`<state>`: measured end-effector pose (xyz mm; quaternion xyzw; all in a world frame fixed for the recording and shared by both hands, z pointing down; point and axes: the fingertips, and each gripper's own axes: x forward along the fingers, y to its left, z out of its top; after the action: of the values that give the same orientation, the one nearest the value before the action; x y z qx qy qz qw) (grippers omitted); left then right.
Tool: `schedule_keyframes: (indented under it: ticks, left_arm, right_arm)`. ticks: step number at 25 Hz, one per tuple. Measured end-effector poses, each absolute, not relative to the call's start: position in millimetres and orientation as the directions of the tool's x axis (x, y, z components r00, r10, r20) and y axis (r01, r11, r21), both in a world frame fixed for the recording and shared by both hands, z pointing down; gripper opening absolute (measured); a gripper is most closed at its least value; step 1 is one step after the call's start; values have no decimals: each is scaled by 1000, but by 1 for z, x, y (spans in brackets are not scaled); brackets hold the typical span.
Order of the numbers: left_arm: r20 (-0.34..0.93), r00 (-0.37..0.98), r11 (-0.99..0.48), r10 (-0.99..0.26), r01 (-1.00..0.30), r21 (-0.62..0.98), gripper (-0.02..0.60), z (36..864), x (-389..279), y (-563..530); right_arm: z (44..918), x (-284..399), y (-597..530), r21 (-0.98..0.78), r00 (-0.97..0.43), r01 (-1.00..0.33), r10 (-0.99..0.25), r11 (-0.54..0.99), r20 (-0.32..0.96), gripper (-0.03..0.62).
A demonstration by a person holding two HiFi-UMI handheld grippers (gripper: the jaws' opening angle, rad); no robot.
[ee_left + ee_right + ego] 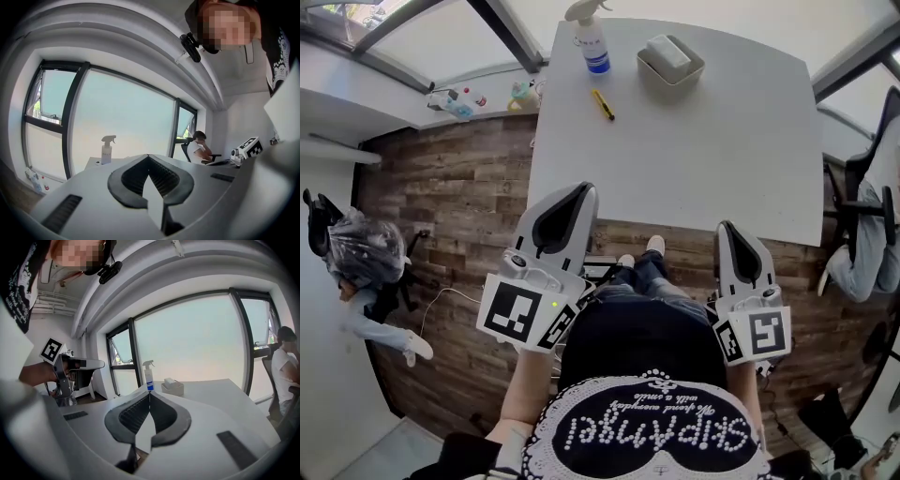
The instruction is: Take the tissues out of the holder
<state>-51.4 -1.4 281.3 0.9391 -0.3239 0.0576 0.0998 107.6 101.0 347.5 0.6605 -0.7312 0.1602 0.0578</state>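
**Below the table's near edge: both claws closed, tissues far off**

Low in the head view, the left gripper (578, 192) and the right gripper (727, 228) point at the white table (694, 159), each with its jaws pressed together on nothing. Higher up lies a yellow marker (602, 104). Beyond it, at upper centre-right, the holder (671, 73) stands near a spray bottle (592, 42), with the tissues (667, 51) showing at its top. The reach will likely go best if one claw spreads before it arrives, the other steadies the holder, and the pinch takes the tissues alone.

Grey rect. holder (671, 77), upright, far end of table (694, 159), 1 white tissue pack (667, 51) inside, top above rim
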Motion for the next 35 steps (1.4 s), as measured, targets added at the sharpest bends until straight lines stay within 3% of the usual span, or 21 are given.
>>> schedule_keyframes:
  ticks: [21,35]
  left_arm:
    - [134,733,-719,-667,-681,142,2,274,-16,-7]
    - [109,778,-759,-619,-628,172,2,271,-6,-21]
  right_arm:
    - [349,159,85,-152,-175,-979,-945,137,275,11]
    - [345,157,81,-141,-132,-985,-952,95,278,11]
